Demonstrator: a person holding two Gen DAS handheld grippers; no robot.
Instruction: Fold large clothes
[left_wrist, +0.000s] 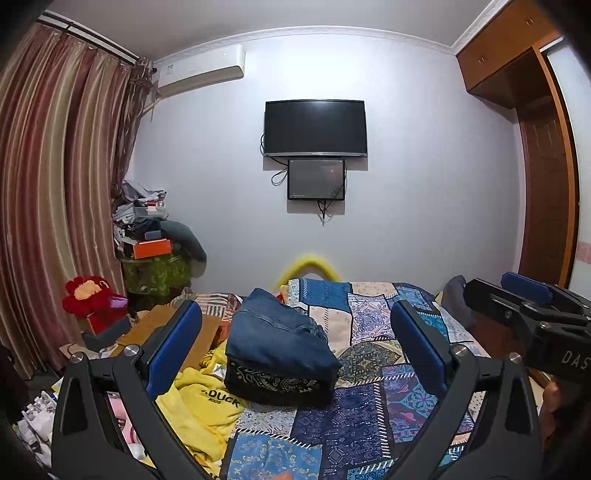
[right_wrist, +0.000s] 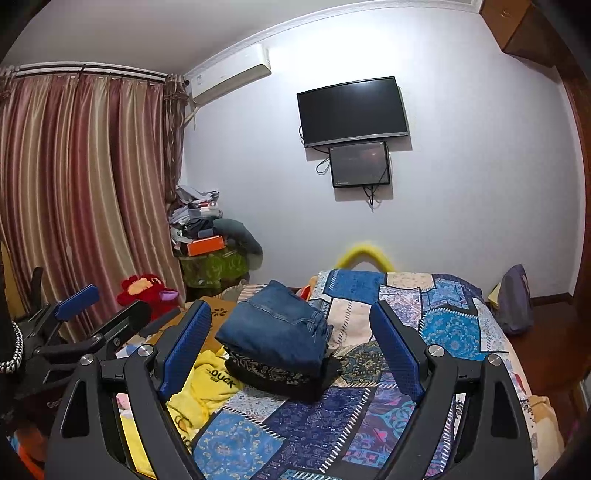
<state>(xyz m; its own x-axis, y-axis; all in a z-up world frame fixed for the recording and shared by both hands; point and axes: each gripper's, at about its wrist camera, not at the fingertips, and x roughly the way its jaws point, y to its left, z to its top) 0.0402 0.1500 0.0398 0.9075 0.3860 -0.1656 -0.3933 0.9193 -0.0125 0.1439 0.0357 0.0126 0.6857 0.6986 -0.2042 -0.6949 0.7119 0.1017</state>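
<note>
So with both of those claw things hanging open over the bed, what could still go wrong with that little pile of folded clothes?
Both the left gripper and right gripper are open and hold nothing.
1. The folded jeans sit tilted on the folded black patterned garment, so a nudge could slide them off.
2. The unfolded yellow sweatshirt lies against the stack; pulling it might drag the stack apart.
3. The two grippers are close together and could bump.

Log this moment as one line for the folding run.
left gripper open, empty | right gripper open, empty | folded jeans atop dark patterned garment | yellow garment unfolded
</note>
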